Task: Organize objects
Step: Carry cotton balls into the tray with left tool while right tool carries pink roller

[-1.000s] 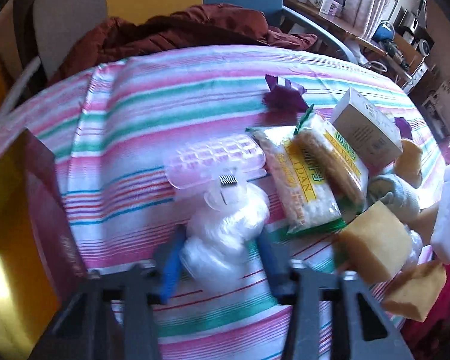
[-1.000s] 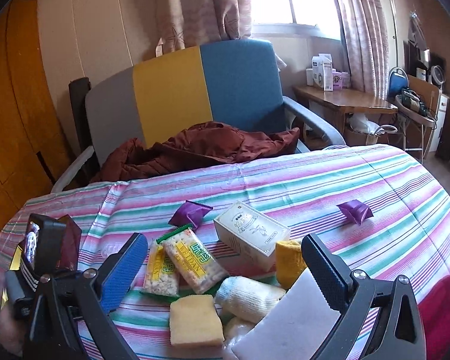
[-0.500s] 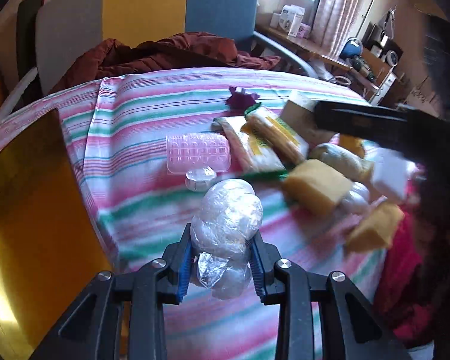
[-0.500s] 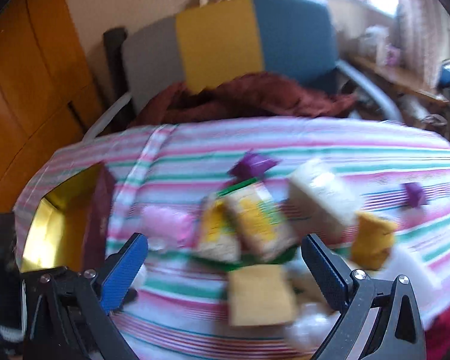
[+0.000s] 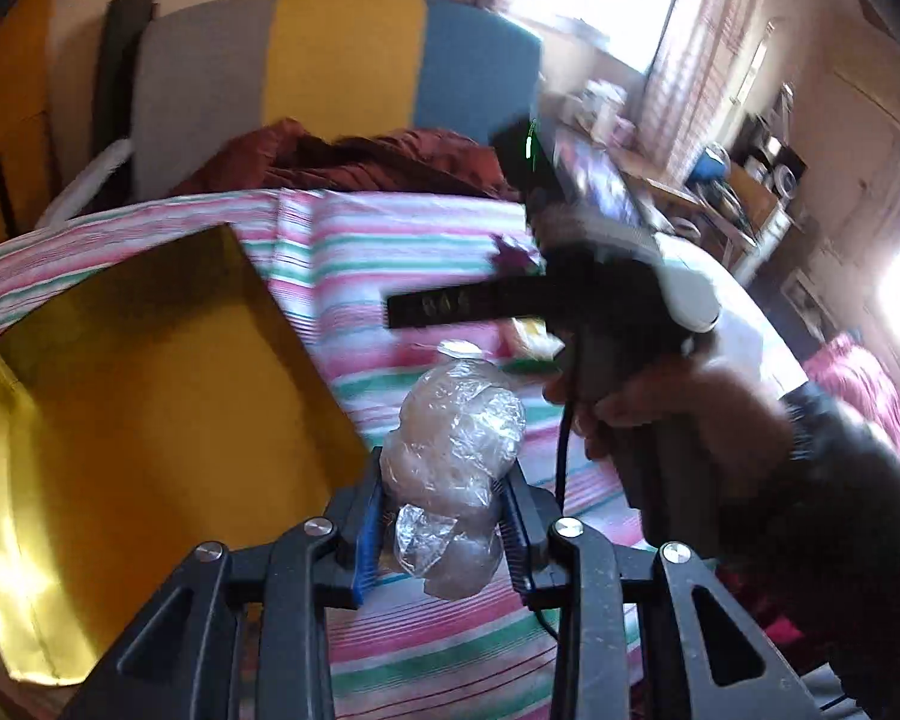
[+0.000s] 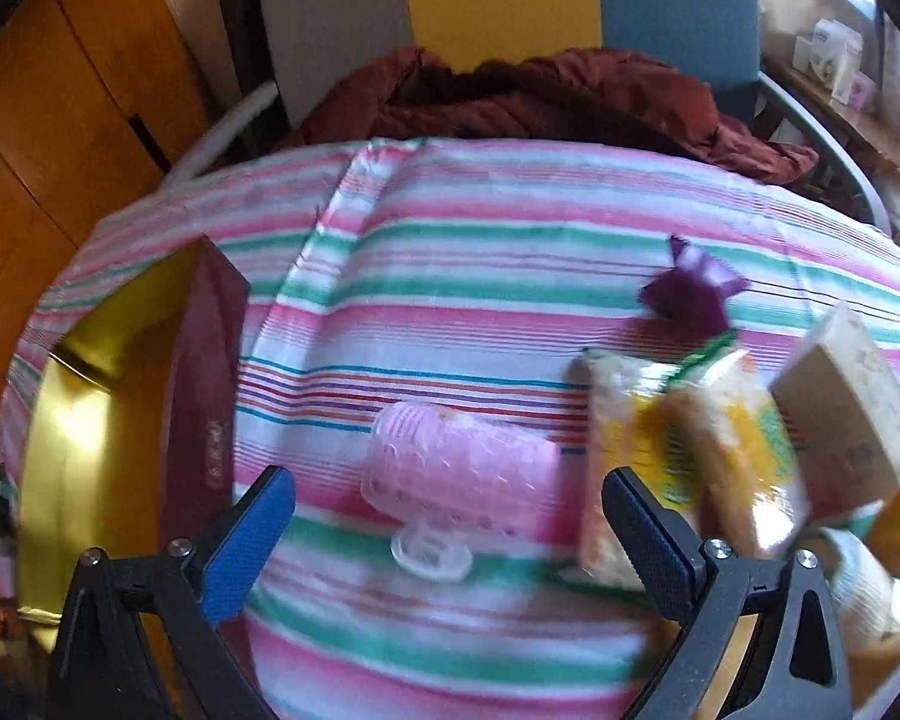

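While clamped between the pads of the left gripper, the plastic-wrapped bundle stands with its long axis running 6 to 12 o'clock, above the striped tablecloth. At 9 o'clock lies the open gold-lined box, its near edge just beside the bundle. Right gripper: fingers spread wide, empty, over the pink tray; snack packets at 3 o'clock.
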A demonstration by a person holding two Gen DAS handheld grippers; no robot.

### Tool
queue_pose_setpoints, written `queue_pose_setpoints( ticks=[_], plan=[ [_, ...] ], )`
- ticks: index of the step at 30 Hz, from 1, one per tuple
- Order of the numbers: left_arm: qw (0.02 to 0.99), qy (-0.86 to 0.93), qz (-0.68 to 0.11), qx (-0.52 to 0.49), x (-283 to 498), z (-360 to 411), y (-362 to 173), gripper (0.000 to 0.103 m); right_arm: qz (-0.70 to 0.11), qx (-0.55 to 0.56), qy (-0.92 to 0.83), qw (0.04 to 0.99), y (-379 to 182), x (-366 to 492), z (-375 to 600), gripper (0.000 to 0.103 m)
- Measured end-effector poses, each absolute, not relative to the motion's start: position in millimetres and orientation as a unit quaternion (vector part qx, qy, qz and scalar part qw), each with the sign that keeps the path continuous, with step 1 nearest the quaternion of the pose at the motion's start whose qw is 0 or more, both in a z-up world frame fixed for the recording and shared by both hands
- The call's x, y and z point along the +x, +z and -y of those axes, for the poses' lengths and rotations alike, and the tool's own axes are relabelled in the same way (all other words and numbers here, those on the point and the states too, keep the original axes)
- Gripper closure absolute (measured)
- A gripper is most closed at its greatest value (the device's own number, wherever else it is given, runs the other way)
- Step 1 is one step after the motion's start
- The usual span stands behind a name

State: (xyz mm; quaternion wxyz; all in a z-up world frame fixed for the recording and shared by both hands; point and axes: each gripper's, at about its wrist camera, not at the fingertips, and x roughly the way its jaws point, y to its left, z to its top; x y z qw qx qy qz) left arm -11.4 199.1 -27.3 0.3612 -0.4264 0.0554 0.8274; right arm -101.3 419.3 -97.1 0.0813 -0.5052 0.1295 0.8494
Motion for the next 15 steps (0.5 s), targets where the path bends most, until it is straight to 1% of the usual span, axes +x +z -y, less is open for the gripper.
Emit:
queue_pose_setpoints(
  ticks=[1,2,7,11,15],
  plan=[
    [0.353,0.833,-0.049,-0.423,-13,-189,-25,0.07,-0.116,-0.514,0.845,0.091,-103,-106,-416,0.025],
    [0.344,0.839,-0.044,-0.42,-15,-181,-23,0.07,-0.113,-0.518,0.843,0.094,-106,-107,-416,0.036],
    [0.28,0.864,-0.015,-0.419,-30,-130,-23,0.07,-0.113,-0.507,0.85,0.086,-100,-93,-413,0.037],
    [0.216,0.879,-0.003,-0.425,-41,-92,-33,0.069,-0.104,-0.481,0.868,0.066,-72,-73,-400,0.037],
    [0.153,0.889,0.004,-0.432,-46,-53,-41,0.069,-0.096,-0.445,0.89,0.024,-40,-59,-370,0.037]
  ],
)
